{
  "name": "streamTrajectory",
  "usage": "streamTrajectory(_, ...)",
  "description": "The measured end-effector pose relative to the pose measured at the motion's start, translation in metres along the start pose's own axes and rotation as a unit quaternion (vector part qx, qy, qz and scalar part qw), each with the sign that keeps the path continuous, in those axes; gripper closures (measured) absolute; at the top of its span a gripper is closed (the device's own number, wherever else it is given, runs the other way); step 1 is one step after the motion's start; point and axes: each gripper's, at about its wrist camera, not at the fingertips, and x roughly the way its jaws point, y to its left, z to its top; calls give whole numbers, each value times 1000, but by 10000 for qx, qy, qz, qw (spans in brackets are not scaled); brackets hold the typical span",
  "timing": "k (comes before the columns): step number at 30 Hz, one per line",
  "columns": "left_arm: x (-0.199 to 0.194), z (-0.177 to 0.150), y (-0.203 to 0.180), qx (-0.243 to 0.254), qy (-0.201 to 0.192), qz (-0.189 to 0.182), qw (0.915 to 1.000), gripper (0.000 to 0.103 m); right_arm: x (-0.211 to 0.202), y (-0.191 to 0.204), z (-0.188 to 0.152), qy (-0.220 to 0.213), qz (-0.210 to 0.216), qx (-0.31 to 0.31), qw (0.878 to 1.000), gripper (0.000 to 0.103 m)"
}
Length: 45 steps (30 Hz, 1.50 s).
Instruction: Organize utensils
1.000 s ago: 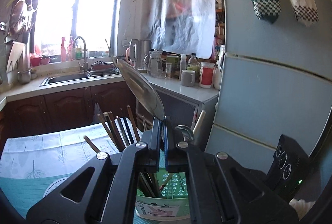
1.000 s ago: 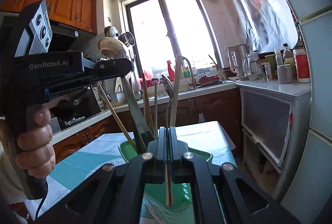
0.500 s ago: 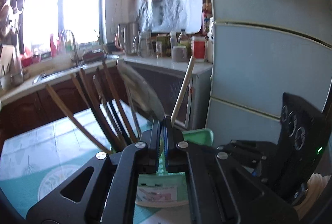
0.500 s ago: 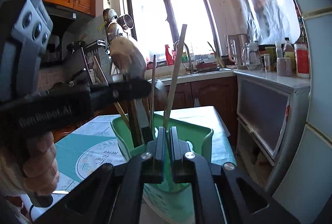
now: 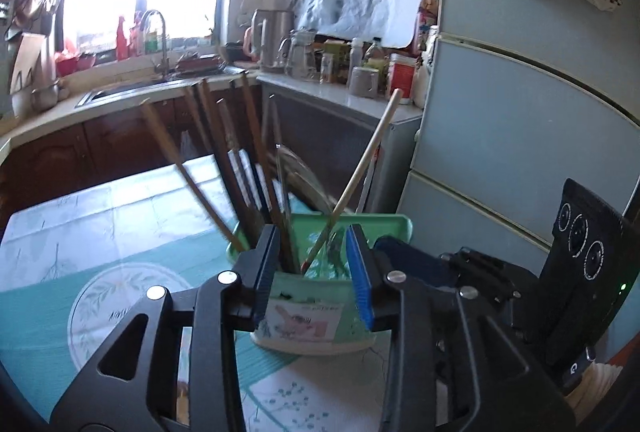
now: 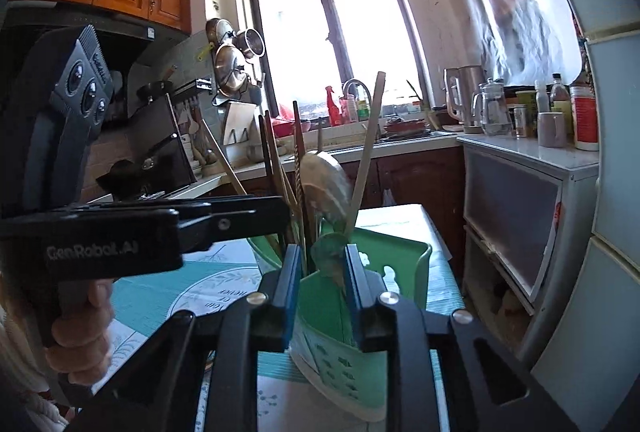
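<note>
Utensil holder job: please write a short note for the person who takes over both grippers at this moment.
Left gripper: open, holding nothing, just in front of the green holder.
Right gripper: open, holding nothing, close to the same holder.
Things: the holder stands on the table with the patterned cloth. Inside it stand the dark chopsticks, a pale chopstick leaning right, and a metal spatula, blurred in the left view.
Done: every utensil in view stands in the holder.
Left: none lies loose on the visible part of the table; check outside the views, then pull both grippers back.
</note>
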Motion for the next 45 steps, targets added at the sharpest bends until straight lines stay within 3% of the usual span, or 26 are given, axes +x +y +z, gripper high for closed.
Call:
streamTrajectory(17, -60, -39, 63, -709, 431, 864, 9928, 72, -13, 27, -2, 197, 276, -54, 9994, 81)
streamTrajectory(28, -89, -82, 147, -1528, 934, 1472, 9728, 72, 24, 62, -8, 1255, 586, -141, 9903, 81)
streamTrajectory(32, -80, -98, 166, -1744, 1325, 1402, 9656, 72, 40, 71, -13, 1679, 708, -80, 9832, 81)
streamTrajectory(39, -52, -128, 172, -1984, 2070, 716, 9553, 72, 70, 78, -31, 2289, 741, 110, 9706, 81)
streamTrajectory(45, -30, -140, 175, -2036, 2385, 617, 9475, 72, 103, 81, -44, 2721, 723, 259, 9592, 81)
